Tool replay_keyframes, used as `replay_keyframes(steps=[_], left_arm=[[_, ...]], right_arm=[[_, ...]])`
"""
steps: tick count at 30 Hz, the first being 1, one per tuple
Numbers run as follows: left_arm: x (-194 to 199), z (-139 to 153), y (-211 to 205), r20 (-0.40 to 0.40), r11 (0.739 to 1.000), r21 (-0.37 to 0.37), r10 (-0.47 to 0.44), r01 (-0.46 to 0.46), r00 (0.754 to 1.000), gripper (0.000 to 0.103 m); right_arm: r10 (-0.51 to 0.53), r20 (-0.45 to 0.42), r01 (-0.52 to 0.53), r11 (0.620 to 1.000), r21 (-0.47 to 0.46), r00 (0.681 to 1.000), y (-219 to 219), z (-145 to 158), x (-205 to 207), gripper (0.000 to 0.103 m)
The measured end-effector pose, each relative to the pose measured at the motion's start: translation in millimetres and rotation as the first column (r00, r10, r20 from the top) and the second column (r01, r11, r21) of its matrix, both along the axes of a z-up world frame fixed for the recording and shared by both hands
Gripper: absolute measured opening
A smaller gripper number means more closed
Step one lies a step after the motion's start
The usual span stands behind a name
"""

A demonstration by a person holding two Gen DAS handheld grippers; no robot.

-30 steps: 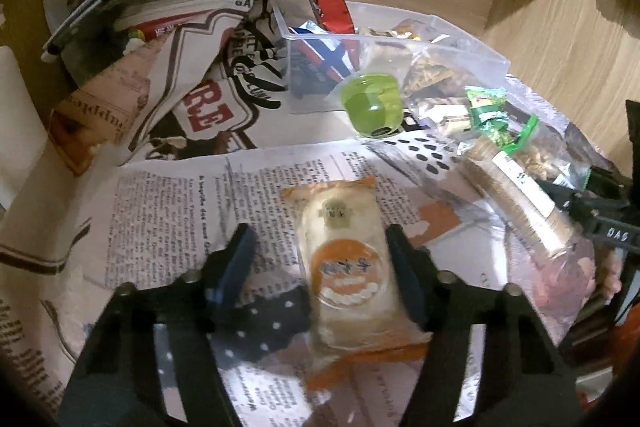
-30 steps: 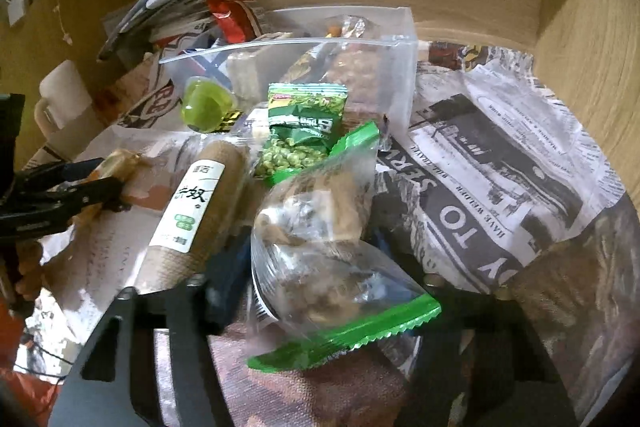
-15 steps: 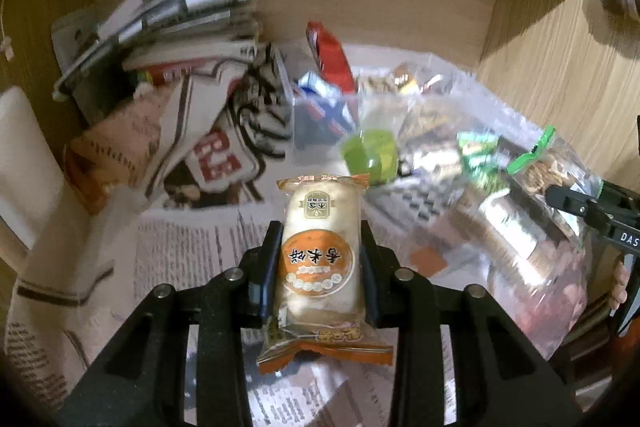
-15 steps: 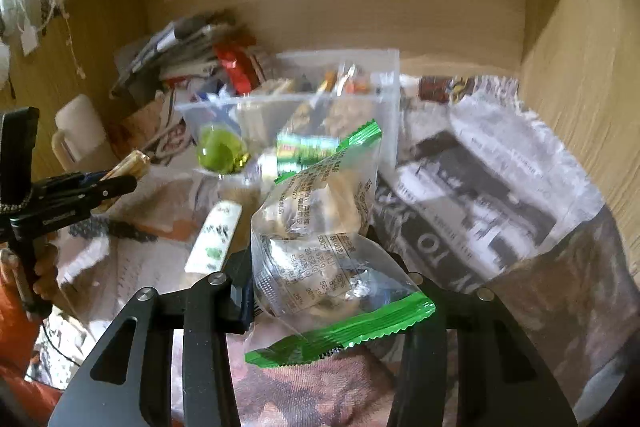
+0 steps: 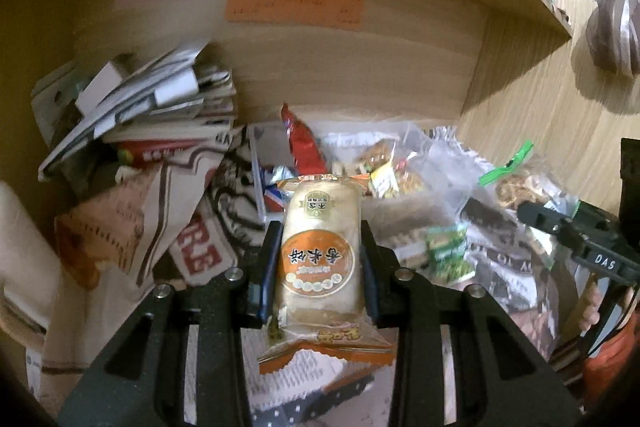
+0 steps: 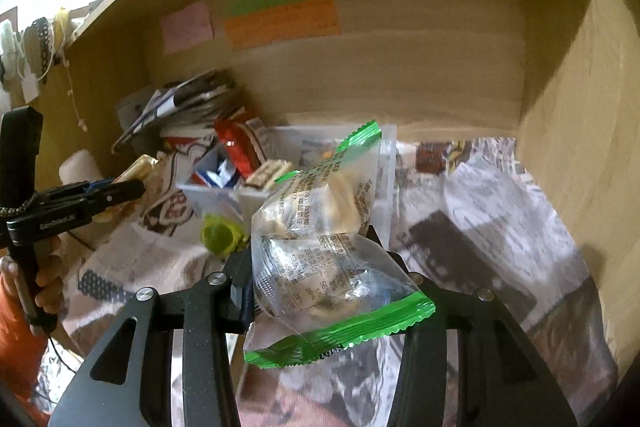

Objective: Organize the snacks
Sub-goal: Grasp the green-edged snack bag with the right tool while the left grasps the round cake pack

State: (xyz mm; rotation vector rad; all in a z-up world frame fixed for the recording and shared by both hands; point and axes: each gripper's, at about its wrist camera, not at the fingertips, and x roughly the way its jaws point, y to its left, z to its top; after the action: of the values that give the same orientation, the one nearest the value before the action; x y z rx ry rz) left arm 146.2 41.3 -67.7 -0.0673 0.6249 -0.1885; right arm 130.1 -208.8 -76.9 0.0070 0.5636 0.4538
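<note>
Orange-labelled rice cracker pack (image 5: 318,259) lifted lengthwise; green-edged clear snack bag (image 6: 320,247) likewise aloft

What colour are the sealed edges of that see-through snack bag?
Bright green, on the clear plastic snack bag held in the right gripper; clearest in the right wrist view.

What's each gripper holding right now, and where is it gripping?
The left gripper pinches the orange rice cracker pack across its long sides, mid-body. The right gripper squeezes the clear green-edged bag around its middle.

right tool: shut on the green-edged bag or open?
Shut: right tool clamps the clear green-edged bag, lifted off the newspaper.
</note>
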Motion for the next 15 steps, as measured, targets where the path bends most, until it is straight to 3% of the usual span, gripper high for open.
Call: replay_keyframes(steps=[5,15], left_arm=[[20.9,5.2,-3.3,0.003,1.000,0.015,0.005,-0.006,1.000,0.035],[76.5,0.6,-11.2,-0.061,0.999,-0.033,-0.023,0.021,0.998,0.035]], right_arm=[[0.012,0.012,-0.012,1.000,-0.007,1.000,8.6,7.4,18.5,0.041],[0.036,0.000,-0.036,0.999,-0.013,0.999,24.5,14.4,61.6,0.041]])
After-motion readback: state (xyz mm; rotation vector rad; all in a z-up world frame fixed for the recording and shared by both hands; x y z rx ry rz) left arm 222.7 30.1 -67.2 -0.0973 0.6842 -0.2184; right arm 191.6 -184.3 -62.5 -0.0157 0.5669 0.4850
